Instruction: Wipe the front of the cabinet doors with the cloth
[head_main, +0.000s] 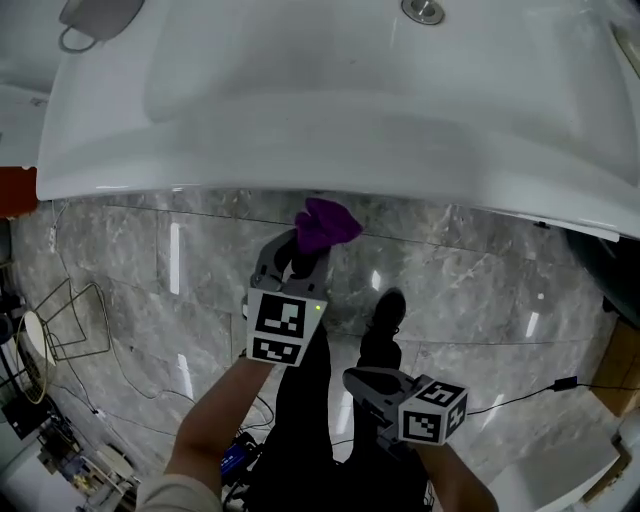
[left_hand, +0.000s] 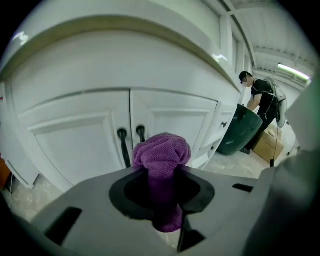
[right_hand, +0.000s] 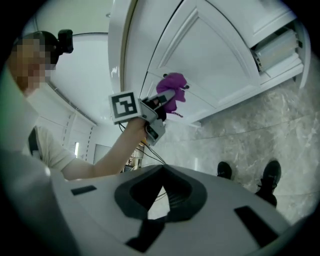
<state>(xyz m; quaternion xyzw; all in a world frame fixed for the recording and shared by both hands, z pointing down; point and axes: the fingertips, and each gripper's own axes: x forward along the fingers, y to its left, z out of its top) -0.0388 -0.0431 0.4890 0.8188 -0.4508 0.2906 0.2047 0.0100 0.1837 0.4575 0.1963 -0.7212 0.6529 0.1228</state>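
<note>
My left gripper (head_main: 303, 252) is shut on a bunched purple cloth (head_main: 323, 224), held up under the rim of the white basin. In the left gripper view the cloth (left_hand: 161, 154) bulges out between the jaws of the left gripper (left_hand: 163, 175), facing two white cabinet doors (left_hand: 75, 142) with black handles (left_hand: 123, 146). Contact with the doors cannot be told. The right gripper view shows the left gripper (right_hand: 159, 107) and cloth (right_hand: 172, 89) beside a panelled cabinet door (right_hand: 220, 65). My right gripper (head_main: 366, 381) hangs lower, away from the cabinet. The right gripper (right_hand: 162, 175) is shut and holds nothing.
A white sink basin (head_main: 350, 100) juts out over the cabinet. Grey marble floor (head_main: 480, 280) lies below, with my shoes (head_main: 386, 310). A wire rack (head_main: 65, 320) and cables sit at the left. A person (left_hand: 262, 97) bends over a green bin (left_hand: 241, 132) further along.
</note>
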